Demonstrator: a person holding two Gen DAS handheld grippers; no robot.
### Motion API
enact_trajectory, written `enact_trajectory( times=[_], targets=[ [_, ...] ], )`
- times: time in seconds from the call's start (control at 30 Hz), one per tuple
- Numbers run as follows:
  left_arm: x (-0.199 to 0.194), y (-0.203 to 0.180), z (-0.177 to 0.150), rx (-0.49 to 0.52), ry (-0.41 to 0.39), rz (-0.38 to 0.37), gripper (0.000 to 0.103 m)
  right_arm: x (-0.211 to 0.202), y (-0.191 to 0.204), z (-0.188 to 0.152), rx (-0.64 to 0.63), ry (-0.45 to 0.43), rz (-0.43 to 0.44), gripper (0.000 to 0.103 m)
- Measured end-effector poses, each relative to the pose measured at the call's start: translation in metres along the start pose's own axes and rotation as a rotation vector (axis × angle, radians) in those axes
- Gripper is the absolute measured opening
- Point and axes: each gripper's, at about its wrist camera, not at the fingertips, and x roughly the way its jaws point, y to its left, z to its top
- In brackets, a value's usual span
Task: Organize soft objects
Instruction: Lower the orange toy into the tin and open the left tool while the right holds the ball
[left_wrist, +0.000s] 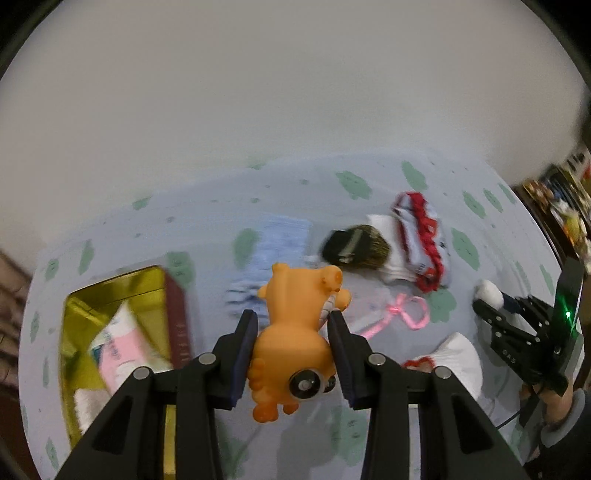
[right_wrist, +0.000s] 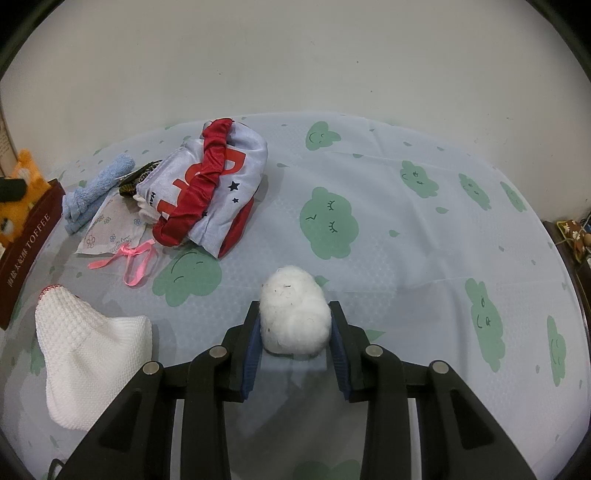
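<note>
An orange rubber animal toy (left_wrist: 291, 332) hangs above the tablecloth, and my left gripper (left_wrist: 292, 317) is shut on its body. The toy also shows at the far left of the right wrist view (right_wrist: 18, 199). To its left an open gold tin (left_wrist: 122, 277) with a dark red wall holds a pink and white packet (left_wrist: 118, 350). My right gripper (right_wrist: 295, 308) is shut on a white fluffy ball (right_wrist: 295, 314) low over the cloth. The left wrist view shows that ball (left_wrist: 489, 291) at the right edge.
A red and grey garment (right_wrist: 210, 188), a rolled blue towel (right_wrist: 96, 188), a dark bristly item (left_wrist: 354, 247), a flowered packet (right_wrist: 110, 229) and a pink ribbon (right_wrist: 136, 262) lie in the middle. A white knitted cloth (right_wrist: 88, 350) lies near the front. The tin's wall (right_wrist: 29, 243) reads TOFFEE.
</note>
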Motion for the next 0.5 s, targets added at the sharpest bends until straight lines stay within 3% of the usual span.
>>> enact_trajectory(
  times=[0.33,0.5],
  targets=[
    [-0.038,0.085,-0.017,-0.155,-0.037,0.136,0.040,0.000,0.001,0.000,-0.001,0.000,-0.001,0.032],
    [-0.041,0.120,-0.038,-0.214,-0.008,0.185,0.040,0.000,0.000,0.000,-0.002,0.000,-0.003,0.032]
  ],
)
